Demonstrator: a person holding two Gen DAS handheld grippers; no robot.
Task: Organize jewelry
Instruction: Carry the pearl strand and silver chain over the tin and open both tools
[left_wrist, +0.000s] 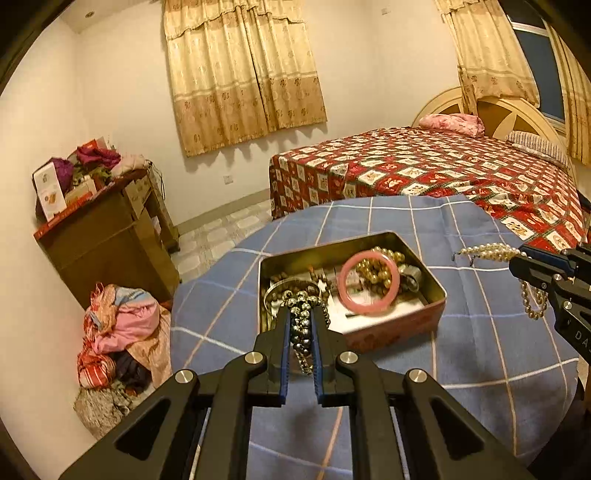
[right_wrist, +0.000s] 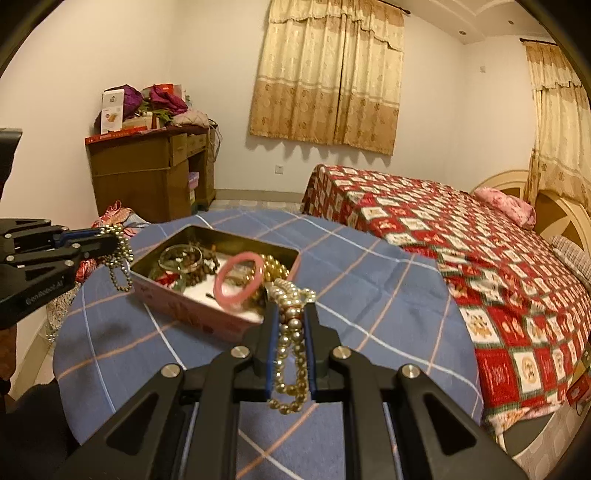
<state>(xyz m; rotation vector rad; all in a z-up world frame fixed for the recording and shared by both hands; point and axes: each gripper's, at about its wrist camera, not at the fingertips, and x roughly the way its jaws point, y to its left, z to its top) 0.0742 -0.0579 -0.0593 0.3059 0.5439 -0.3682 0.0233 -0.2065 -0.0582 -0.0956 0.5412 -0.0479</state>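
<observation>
Left tool (left_wrist: 300, 314): jaws standing narrow, gripping a strand of dark metallic beads (left_wrist: 303, 325). The strand is bunching at the fingertips and hanging down between the blue pads. The tool is hovering just over the near left corner of the tin (left_wrist: 424, 314).

Right tool (right_wrist: 290, 308): jaws standing narrow, gripping a pearl strand (right_wrist: 291, 332). Pearls are looping above the tips and dangling below between the pads, off the counter (right_wrist: 369, 266). The tool is hovering just beside the tin's near right corner.

Tin: rectangular, lid off, pink-patterned outer wall, gilt inside, sitting on the counter between the two tools. It is holding a pink bangle (left_wrist: 369, 282) leaning on a heap of gold beads (left_wrist: 378, 271), a metal bangle (right_wrist: 181, 258) and brown beads (left_wrist: 295, 278) toward the left end, and white card at the bottom. Other small pieces inside are too tangled to tell apart.

Counter: round, wearing a blue cloth with pale and orange check lines.

Beyond: a bed (left_wrist: 443, 173) under a red patchwork cover is standing behind the counter, a pink pillow (left_wrist: 452, 123) lying at its head. Beige curtains (left_wrist: 243, 74) are hanging on the far wall. A brown cabinet (left_wrist: 107, 240) is standing at left, piled with boxes and cloth. A heap of clothes (left_wrist: 122, 332) is lying on the floor beside it.
</observation>
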